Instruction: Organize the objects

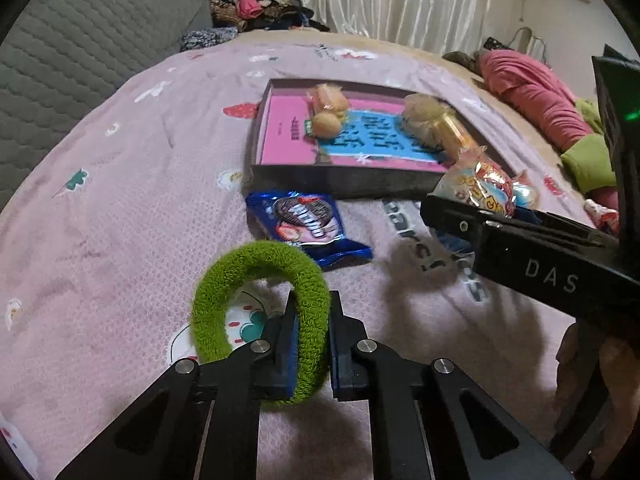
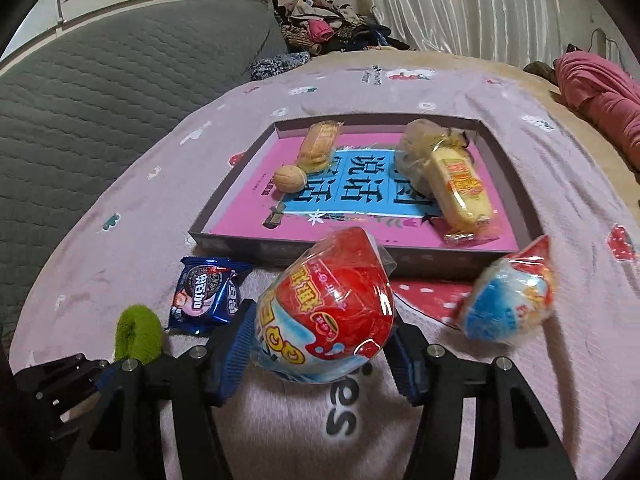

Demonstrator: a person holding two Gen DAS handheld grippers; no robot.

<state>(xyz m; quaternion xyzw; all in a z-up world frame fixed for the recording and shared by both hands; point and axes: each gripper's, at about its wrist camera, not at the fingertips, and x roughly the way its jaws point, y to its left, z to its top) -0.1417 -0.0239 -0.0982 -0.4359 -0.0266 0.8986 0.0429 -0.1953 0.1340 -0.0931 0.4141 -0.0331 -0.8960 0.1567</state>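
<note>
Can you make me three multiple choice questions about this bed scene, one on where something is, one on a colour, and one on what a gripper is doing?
1. Where is the walnut?
A. inside the shallow box
B. on the quilt beside the cookie packet
C. in the right gripper

2. What colour is the fuzzy hair tie?
A. pink
B. green
C. blue

3. What is the right gripper doing?
A. standing wide with nothing in it
B. holding the red and blue snack cup
C. holding the cookie packet

Answers: 1 A, it lies in the box on the pink book cover. 2 B, green loop in the left gripper. 3 B, the snack cup sits between its pads.
</note>
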